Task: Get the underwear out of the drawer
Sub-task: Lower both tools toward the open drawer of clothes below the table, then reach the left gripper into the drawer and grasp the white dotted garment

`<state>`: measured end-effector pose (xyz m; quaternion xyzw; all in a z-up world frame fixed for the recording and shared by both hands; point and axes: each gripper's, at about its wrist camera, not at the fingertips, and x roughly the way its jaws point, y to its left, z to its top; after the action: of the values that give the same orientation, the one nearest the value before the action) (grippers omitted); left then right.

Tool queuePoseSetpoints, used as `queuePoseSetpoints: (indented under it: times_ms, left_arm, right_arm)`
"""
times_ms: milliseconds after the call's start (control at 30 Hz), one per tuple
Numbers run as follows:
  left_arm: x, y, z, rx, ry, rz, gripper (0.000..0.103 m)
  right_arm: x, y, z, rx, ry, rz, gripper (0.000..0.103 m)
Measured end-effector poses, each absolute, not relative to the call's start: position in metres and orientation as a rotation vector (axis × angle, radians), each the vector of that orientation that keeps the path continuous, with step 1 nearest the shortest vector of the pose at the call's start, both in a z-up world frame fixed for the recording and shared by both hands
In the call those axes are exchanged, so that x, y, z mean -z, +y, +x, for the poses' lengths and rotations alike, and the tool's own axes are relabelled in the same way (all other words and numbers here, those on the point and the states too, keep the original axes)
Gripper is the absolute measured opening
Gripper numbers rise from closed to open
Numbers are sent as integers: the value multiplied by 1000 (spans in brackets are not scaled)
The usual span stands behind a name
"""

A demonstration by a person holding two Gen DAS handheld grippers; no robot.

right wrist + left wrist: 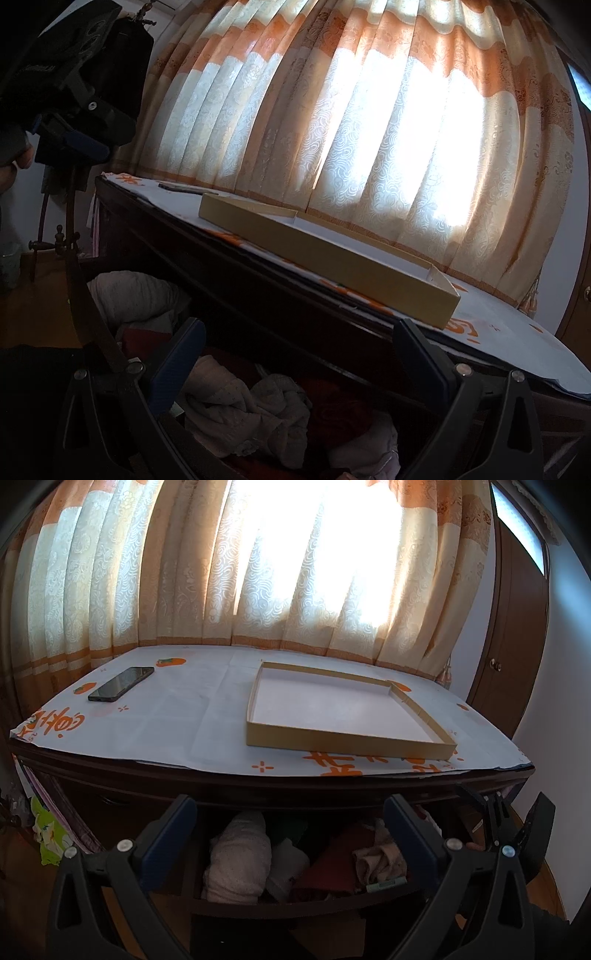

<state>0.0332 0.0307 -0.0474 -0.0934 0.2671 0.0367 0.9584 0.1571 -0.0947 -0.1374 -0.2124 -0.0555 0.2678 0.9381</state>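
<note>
The dark wooden drawer [280,908] stands pulled out below the bench [207,720], so the opening step looks done; the taking out has not begun. Its load of folded and crumpled underwear [240,860], pale grey-pink, white and dark red cloth, lies inside the drawer, untouched by either tool. The left tongs [291,830] hover above the drawer with the jaws spread wide and nothing between them. The right tongs [299,354] hang over the same drawer, likewise spread and empty. What is left, by my judgement, is the whole grasp, lift and set-down, perhaps into the shallow tan cardboard tray [343,709] that sits bare on the white, orange-printed bench cover.

The left wrist view looks squarely at the bench and shows its full top: the tray's white floor, a black smartphone [122,684] lying well apart from it at the left, and a brown wooden door [513,635]. The right wrist view looks from lower and from the side: it shows the tray only edge-on, but gives a closer look at a crumpled pale garment [255,417] just under its jaws, and catches the left tongs high at its left.
</note>
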Motion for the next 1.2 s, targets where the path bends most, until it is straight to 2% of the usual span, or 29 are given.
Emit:
queuePoseSetpoints:
  times_ms: [1200]
  left_arm:
    - [40, 49, 31, -84, 548, -203, 103]
  right_arm:
    - [143, -105, 130, -571, 46, -424, 102]
